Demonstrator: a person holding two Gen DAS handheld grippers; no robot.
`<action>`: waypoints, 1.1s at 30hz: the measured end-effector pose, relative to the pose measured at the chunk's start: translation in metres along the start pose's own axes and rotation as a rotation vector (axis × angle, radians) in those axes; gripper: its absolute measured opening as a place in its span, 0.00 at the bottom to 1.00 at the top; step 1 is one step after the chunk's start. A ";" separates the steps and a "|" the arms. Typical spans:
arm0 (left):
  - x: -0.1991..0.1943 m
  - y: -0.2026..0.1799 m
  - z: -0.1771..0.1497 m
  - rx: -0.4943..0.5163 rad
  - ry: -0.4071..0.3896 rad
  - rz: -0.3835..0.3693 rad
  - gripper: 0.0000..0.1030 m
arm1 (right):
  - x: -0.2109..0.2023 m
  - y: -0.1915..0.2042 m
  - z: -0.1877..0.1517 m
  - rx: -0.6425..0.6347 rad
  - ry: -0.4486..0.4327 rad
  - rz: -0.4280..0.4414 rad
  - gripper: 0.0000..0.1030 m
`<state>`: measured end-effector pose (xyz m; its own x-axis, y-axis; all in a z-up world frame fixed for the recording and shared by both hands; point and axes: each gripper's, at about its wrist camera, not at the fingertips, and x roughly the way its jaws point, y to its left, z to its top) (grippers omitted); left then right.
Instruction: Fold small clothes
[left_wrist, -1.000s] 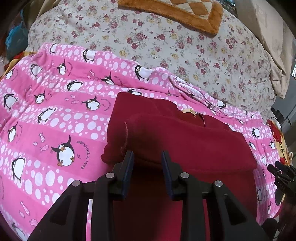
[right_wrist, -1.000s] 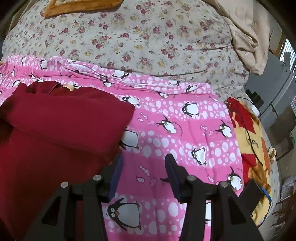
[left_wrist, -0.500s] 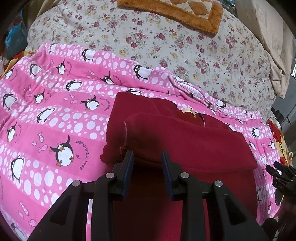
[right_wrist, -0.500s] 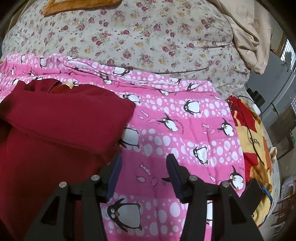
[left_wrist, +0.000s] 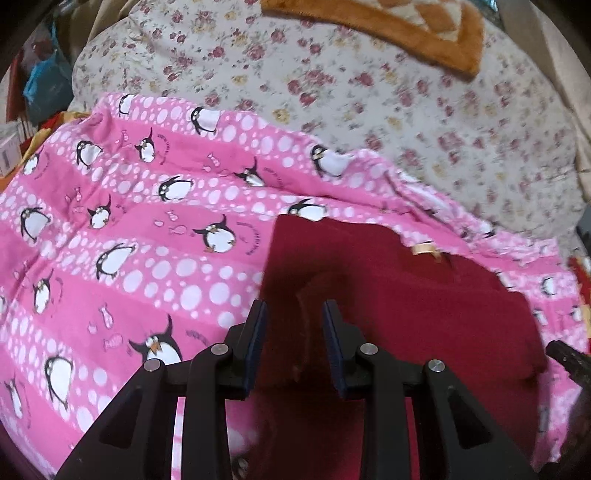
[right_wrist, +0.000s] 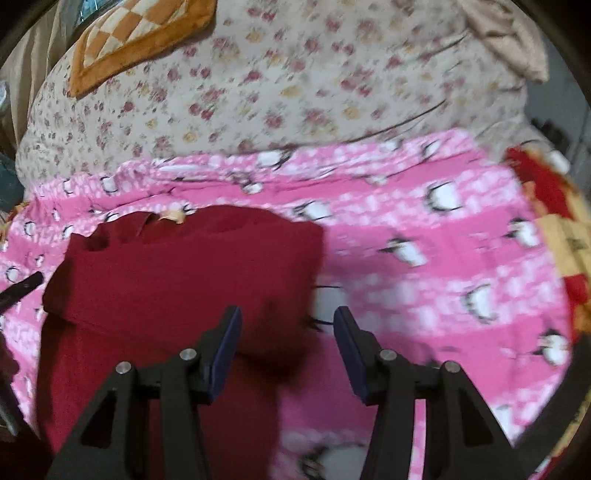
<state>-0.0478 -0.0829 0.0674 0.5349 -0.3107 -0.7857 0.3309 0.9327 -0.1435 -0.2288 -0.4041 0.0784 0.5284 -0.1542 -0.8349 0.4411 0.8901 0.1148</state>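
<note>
A dark red garment (left_wrist: 406, 295) lies folded on a pink penguin blanket (left_wrist: 147, 240), its tan neck label (left_wrist: 424, 248) at the far edge. My left gripper (left_wrist: 294, 308) hovers over the garment's left end, jaws a little apart, a sleeve edge showing between them and nothing pinched. In the right wrist view the same garment (right_wrist: 184, 280) fills the lower left. My right gripper (right_wrist: 288, 314) stands open, straddling the garment's right edge, pads clear of the cloth. The right gripper's tip (left_wrist: 565, 358) pokes in at the right rim of the left wrist view.
Beyond the blanket (right_wrist: 424, 240) rises a floral quilt (left_wrist: 369, 110) with an orange checked cushion (left_wrist: 406, 22) on top. A red and yellow cloth (right_wrist: 554, 221) lies past the blanket's right side. Clutter sits at the far left (left_wrist: 44, 85).
Both grippers slid left over the bed. The sleeve edge now sits between the left jaws. The right gripper rolled and now straddles the garment's right edge, jaws slightly wider.
</note>
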 end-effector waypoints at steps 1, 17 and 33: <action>0.007 0.001 0.000 0.005 0.009 0.025 0.10 | 0.008 0.003 0.001 -0.006 0.009 0.011 0.53; 0.044 0.009 -0.005 -0.002 0.053 0.080 0.10 | 0.030 -0.005 -0.002 -0.015 0.041 -0.020 0.53; -0.006 0.007 -0.024 0.030 0.020 0.091 0.10 | 0.002 -0.012 -0.032 -0.022 0.068 -0.019 0.57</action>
<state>-0.0673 -0.0703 0.0562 0.5484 -0.2212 -0.8064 0.3052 0.9508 -0.0533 -0.2557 -0.4014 0.0580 0.4693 -0.1417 -0.8716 0.4338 0.8967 0.0877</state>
